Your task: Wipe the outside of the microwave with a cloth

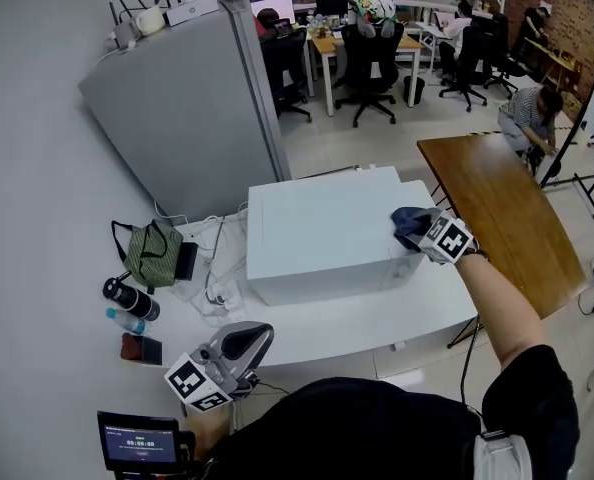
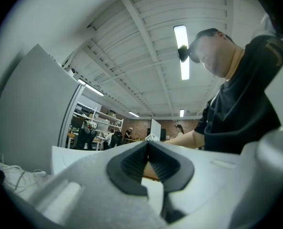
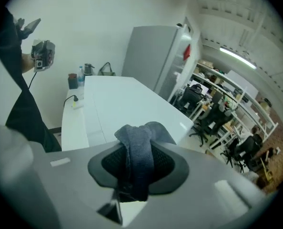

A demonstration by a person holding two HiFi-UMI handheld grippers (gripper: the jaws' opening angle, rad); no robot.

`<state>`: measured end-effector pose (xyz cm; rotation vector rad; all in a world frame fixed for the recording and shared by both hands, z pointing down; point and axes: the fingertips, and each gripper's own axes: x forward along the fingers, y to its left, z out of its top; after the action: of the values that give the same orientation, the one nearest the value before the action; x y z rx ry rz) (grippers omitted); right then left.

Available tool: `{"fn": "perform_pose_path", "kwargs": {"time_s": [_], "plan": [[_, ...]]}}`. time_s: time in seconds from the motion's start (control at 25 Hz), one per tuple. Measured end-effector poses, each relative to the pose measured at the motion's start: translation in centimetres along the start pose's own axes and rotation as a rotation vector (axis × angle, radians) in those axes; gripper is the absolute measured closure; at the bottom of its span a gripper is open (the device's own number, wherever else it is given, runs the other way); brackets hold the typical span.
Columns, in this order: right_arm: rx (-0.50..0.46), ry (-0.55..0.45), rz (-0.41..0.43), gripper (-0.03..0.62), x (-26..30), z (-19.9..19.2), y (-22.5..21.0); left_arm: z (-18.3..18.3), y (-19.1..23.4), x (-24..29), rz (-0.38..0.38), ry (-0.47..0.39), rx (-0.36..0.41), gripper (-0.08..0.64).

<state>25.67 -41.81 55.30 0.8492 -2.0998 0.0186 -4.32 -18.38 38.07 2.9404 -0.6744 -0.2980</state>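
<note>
Right tongs (image 1: 427,234) pinch the cloth (image 1: 409,222) against the microwave's (image 1: 322,230) top right corner; left tongs (image 1: 245,341) pressed together, empty, by the table (image 1: 357,320) edge.

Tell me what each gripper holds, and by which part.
Right gripper: shut on the cloth, pinching a bunched fold of it. Left gripper: jaws together, nothing held.

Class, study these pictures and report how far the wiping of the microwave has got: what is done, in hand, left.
Done: the dark grey-blue cloth is clamped in the right gripper. In hand: it sits on top of the white box-shaped microwave, at its right edge. Left: no surface shows wipe marks, so top, front and sides probably all remain. The left gripper is shut and empty.
</note>
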Motion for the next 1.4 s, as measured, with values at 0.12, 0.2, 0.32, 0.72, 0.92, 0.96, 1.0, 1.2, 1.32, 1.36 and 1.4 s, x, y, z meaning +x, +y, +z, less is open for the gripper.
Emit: {"fn": "perform_pose_path", "kwargs": {"time_s": [0.12, 0.2, 0.32, 0.72, 0.92, 0.96, 1.0, 1.2, 1.32, 1.36, 1.4], "plan": [[0.017, 0.017, -0.019, 0.494, -2.4, -3.0, -2.1, -0.8, -2.1, 2.5, -0.015, 0.005, -0.015, 0.555], [-0.014, -0.036, 0.003, 0.494, -2.4, -0.3, -0.7, -0.8, -2.6, 2.4, -0.01, 0.012, -0.009, 0.555], [-0.095, -0.209, 0.128, 0.494, -0.3, 9.6, 6.7, -0.2, -1.9, -0.1, 0.019, 0.01, 0.0, 0.555], [-0.371, -0.243, 0.282, 0.492, 13.4, 28.8, 28.7, 1.2, 1.7, -13.5, 0.087, 0.04, 0.031, 0.555], [-0.332, -0.23, 0.241, 0.494, 10.3, 24.4, 24.5, 1.4, 1.8, -12.9, 0.075, 0.031, 0.026, 0.555], [-0.323, -0.216, 0.223, 0.494, 9.2, 22.2, 22.8, 1.3, 1.4, -11.9, 0.067, 0.028, 0.031, 0.555], [-0.307, -0.201, 0.201, 0.494, 8.0, 19.8, 20.9, 1.3, 0.9, -10.7, 0.059, 0.025, 0.035, 0.556], [-0.159, -0.111, 0.058, 0.494, 0.2, 4.4, 9.2, -0.2, -2.2, -3.1, 0.011, 0.007, 0.019, 0.555], [-0.054, -0.074, -0.022, 0.494, -3.9, -2.7, 3.1, -1.3, -3.8, 1.0, -0.015, -0.003, -0.015, 0.555], [-0.029, -0.07, -0.033, 0.494, -4.7, -3.9, 2.0, -1.6, -4.1, 2.0, -0.021, -0.002, -0.023, 0.555], [-0.018, -0.072, -0.04, 0.494, -5.2, -4.2, 1.5, -1.7, -4.4, 2.7, -0.023, 0.002, -0.028, 0.555]]}}
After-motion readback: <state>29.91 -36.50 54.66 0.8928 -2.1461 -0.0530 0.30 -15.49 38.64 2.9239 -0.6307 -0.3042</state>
